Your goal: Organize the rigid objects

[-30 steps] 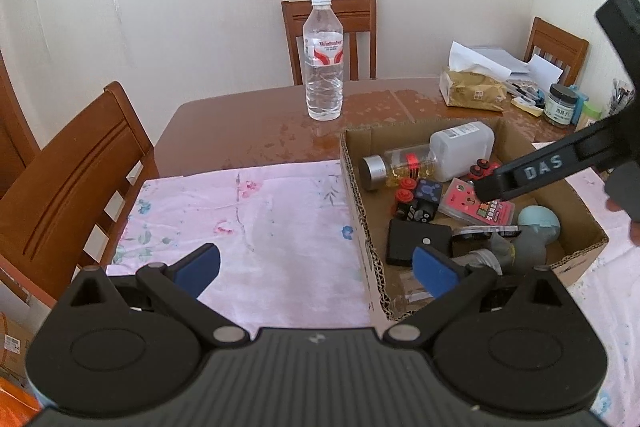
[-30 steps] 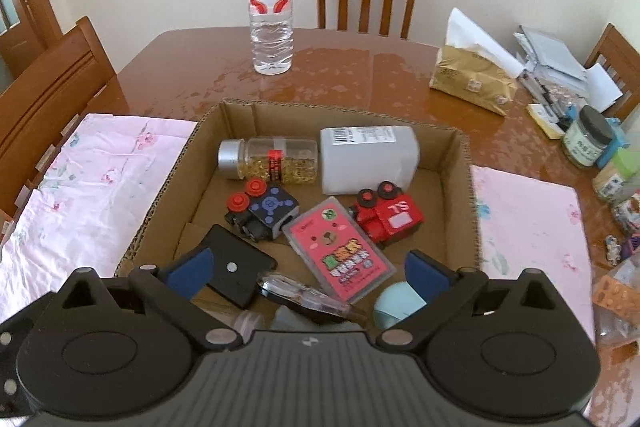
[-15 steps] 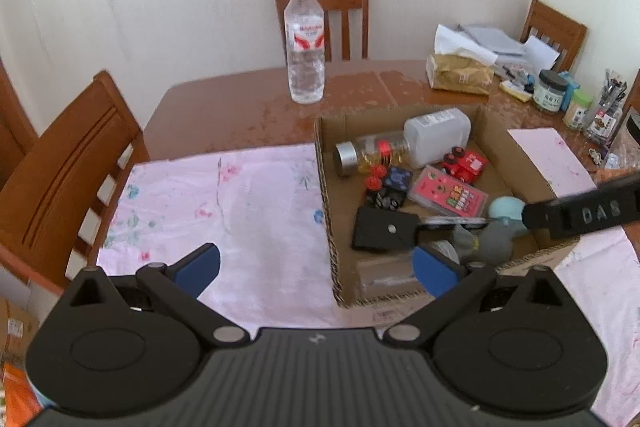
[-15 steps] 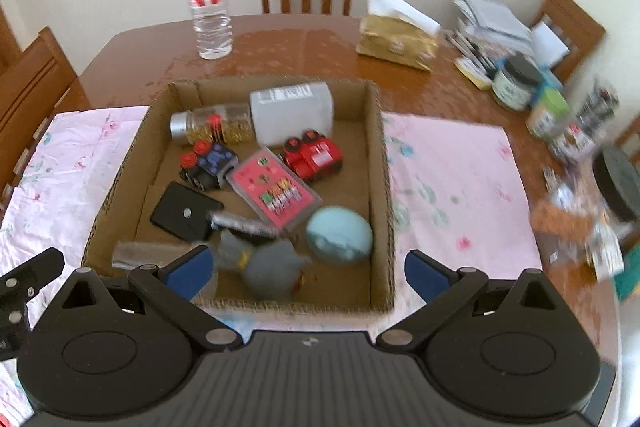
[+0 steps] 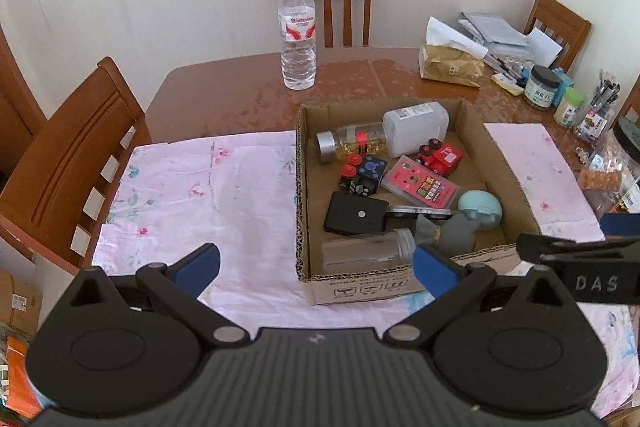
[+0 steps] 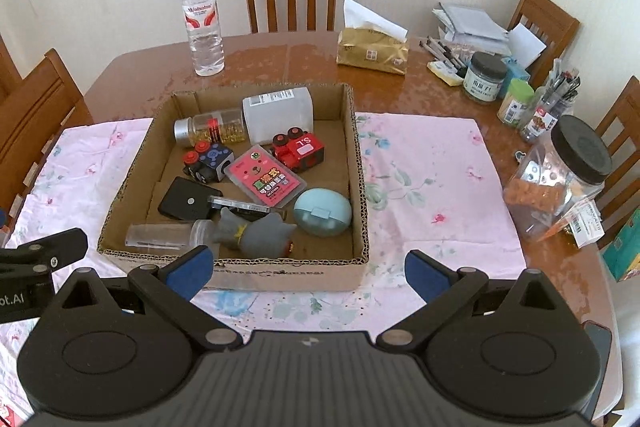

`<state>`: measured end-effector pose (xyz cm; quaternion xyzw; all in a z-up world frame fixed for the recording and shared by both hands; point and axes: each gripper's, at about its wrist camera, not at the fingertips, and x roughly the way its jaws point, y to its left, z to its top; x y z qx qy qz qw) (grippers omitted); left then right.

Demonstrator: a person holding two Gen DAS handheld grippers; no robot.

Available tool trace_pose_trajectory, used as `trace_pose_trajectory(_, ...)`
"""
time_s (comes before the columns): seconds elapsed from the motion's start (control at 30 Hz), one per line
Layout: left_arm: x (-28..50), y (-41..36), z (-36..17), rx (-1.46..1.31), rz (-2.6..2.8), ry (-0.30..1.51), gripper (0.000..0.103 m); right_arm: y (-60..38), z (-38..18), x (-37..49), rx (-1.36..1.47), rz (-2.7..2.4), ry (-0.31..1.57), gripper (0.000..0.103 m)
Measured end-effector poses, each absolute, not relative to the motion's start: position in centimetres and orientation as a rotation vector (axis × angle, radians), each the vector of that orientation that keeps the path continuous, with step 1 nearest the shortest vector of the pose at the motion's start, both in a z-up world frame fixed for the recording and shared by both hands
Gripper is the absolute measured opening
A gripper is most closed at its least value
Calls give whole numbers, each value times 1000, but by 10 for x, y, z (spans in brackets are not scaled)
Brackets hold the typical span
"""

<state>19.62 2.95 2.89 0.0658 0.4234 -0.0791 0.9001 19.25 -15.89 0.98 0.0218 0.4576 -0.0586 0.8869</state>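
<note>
Cardboard box (image 6: 358, 163) of lying objects, pill bottle (image 6: 210, 127) lengthwise cap-left; left gripper (image 5: 316, 263) and right gripper (image 6: 306, 269) fingers spread, empty.

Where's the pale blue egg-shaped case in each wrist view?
Left wrist: pale blue egg-shaped case right of centre, in the cardboard box by its right wall.
Right wrist: case at centre, near the box's right wall.
Shared landmark: it sits next to the pink card pack in both views.
</note>
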Motion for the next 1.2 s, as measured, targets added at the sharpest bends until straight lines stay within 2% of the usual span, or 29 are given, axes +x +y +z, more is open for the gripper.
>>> trace_pose_trajectory(1.2,195,26,34,153,-142,879,102,-154,15,188,32,-117,940,103)
